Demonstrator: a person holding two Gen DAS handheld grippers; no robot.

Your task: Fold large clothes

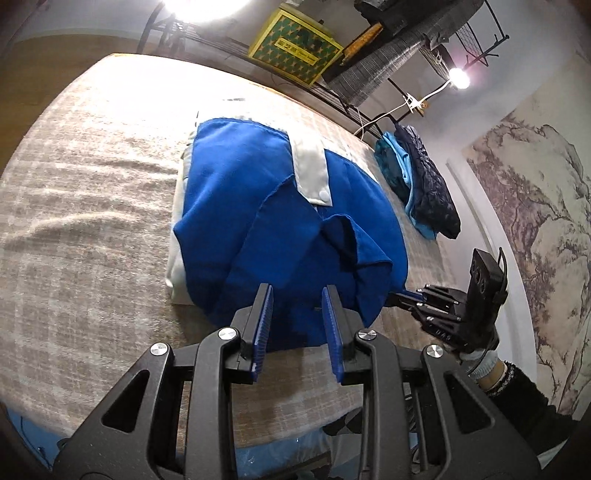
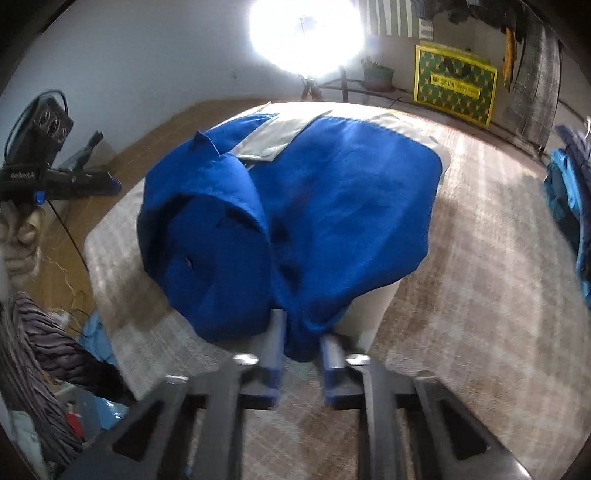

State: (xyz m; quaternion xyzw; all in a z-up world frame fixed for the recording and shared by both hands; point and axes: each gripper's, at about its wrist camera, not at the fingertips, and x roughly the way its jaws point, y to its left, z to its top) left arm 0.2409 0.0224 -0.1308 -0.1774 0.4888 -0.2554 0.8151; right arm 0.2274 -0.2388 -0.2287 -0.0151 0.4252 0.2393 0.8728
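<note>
blue jacket [image 1: 280, 229] bunched mid-bed on beige blanket [image 1: 92, 221], folded pile [image 1: 417, 184] at 2 o'clock. right gripper [image 2: 301, 354] clenched on the near hem, likely to drag the fold. left gripper [image 1: 297, 317] part open, cloth between jaws, pads not pressing.

Pale, bare wall [image 2: 140, 55] behind, washed out by a fiercely bright lamp [image 2: 304, 33] on a stand. Wooden floor [image 2: 74, 236] showing along the left. Broad surface covered with a beige checked cloth [image 1: 92, 206], rumpled in soft ridges. Yellow-framed green box with a star pattern [image 1: 295, 48] propped at the back beside dark metal racks [image 1: 476, 40]. Smaller bare bulb [image 1: 459, 76] glowing on a white cord. Ink-style mural of trees and rocks [image 1: 532, 206] across the right wall.
</note>
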